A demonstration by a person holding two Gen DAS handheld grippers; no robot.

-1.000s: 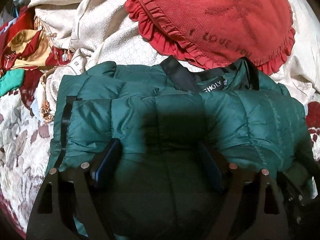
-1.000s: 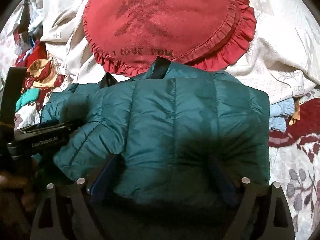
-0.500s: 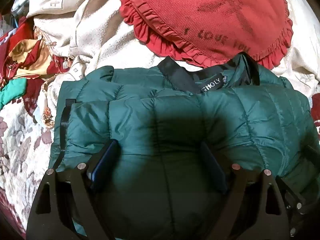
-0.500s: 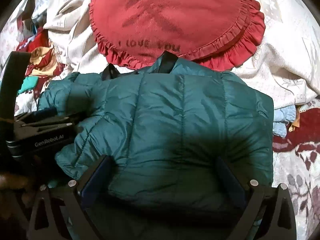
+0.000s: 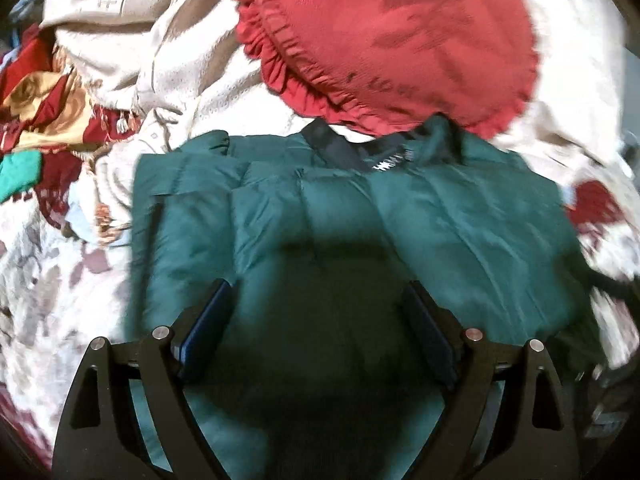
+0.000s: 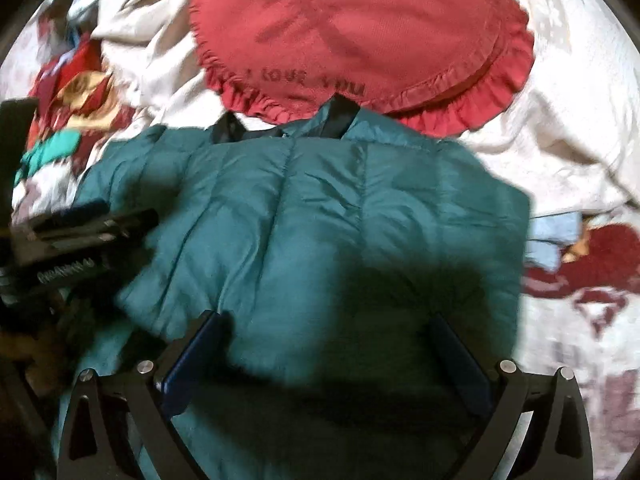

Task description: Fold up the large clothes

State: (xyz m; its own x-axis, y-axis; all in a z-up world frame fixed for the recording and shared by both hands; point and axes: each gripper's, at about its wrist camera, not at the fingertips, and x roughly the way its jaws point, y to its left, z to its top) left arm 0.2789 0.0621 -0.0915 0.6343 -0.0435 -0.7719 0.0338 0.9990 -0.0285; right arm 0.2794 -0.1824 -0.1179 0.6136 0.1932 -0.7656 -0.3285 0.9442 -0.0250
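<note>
Two tools hover over one green puffer jacket, which lies folded on a bed spread with a cream blanket. The left tool has its fingers spread wide, gripping nothing; the jacket's quilted panel lies directly under and between them. The right tool is likewise wide apart and holds nothing, with the jacket beneath its fingers. In the right wrist view the left tool sits at the jacket's left edge. The jacket's black collar points away from both tools, touching a round red frilled cushion just beyond it.
</note>
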